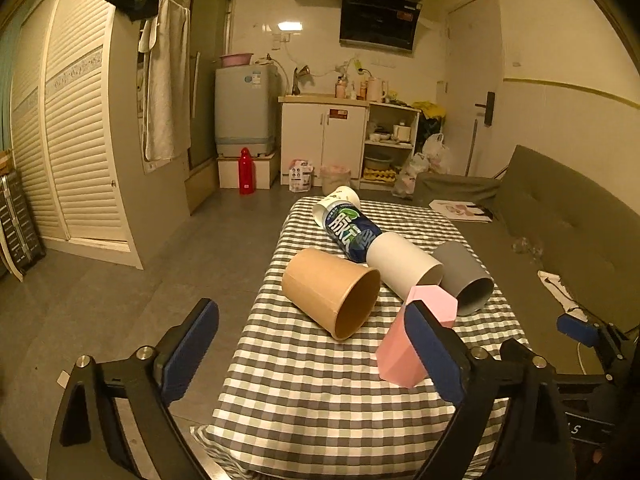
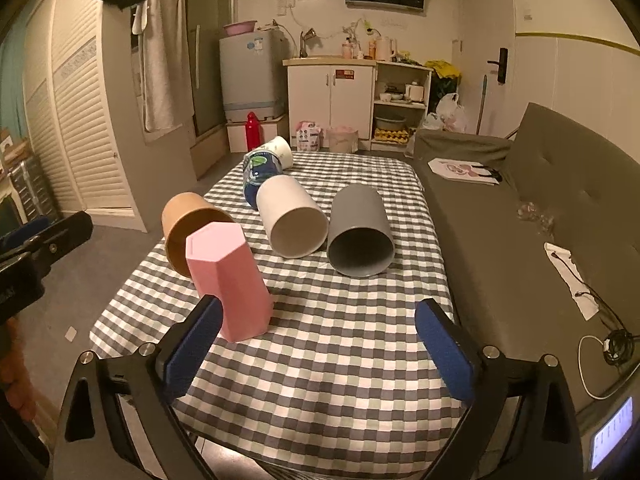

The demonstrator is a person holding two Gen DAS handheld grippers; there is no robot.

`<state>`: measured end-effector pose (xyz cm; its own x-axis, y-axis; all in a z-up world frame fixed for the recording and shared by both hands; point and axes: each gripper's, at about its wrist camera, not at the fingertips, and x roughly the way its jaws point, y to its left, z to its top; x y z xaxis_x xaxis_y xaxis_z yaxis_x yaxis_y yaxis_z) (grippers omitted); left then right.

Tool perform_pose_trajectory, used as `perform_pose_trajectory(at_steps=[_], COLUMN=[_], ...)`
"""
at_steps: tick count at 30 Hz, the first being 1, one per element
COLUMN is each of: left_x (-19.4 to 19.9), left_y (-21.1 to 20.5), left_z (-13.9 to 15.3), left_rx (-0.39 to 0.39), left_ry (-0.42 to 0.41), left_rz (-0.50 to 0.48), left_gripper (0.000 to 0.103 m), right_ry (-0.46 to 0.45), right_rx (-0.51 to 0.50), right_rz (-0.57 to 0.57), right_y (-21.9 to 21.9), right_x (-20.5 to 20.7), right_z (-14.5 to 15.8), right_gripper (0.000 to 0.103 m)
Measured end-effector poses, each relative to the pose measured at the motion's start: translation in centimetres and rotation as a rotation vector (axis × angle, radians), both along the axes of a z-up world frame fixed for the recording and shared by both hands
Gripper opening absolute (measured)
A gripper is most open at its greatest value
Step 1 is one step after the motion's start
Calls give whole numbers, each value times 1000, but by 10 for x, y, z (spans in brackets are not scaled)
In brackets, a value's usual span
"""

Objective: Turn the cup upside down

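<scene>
A pink hexagonal cup [image 2: 230, 280] stands upside down on the checked tablecloth [image 2: 320, 344], closed base on top; it also shows in the left wrist view [image 1: 416, 336], partly behind my left gripper's right finger. A brown paper cup [image 1: 332, 292], a white cup [image 2: 290, 220], a grey cup [image 2: 358, 232] and a blue-green printed cup [image 1: 350, 232] lie on their sides. My left gripper [image 1: 312, 320] is open and empty, near the table's left front. My right gripper [image 2: 318, 320] is open and empty, just right of the pink cup.
A small white printed cup [image 2: 278, 150] lies at the table's far end. A grey sofa [image 2: 520, 208] with papers and a cable runs along the right. Floor drops off to the left of the table. Kitchen cabinets and a washing machine stand at the back.
</scene>
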<state>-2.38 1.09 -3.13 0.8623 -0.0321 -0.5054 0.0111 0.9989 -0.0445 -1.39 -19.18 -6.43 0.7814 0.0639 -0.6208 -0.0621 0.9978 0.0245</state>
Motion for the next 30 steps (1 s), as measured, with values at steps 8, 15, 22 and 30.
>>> perform_pose_trajectory(at_steps=[8, 15, 22, 30], left_x=[2, 2, 1, 2], left_y=[-1, -2, -1, 3], left_z=[-1, -3, -3, -3], left_rx=[11, 22, 27, 14], left_ry=[2, 6, 4, 4], left_rz=[13, 18, 33, 45], left_gripper=[101, 102, 102, 102], right_ry=[-6, -14, -9, -4], right_rx=[11, 15, 24, 11], right_rz=[-17, -48, -61, -57], right_y=[-5, -11, -16, -13], right_x=[1, 1, 2, 1], right_z=[1, 4, 5, 5], right_gripper=[103, 103, 103, 103])
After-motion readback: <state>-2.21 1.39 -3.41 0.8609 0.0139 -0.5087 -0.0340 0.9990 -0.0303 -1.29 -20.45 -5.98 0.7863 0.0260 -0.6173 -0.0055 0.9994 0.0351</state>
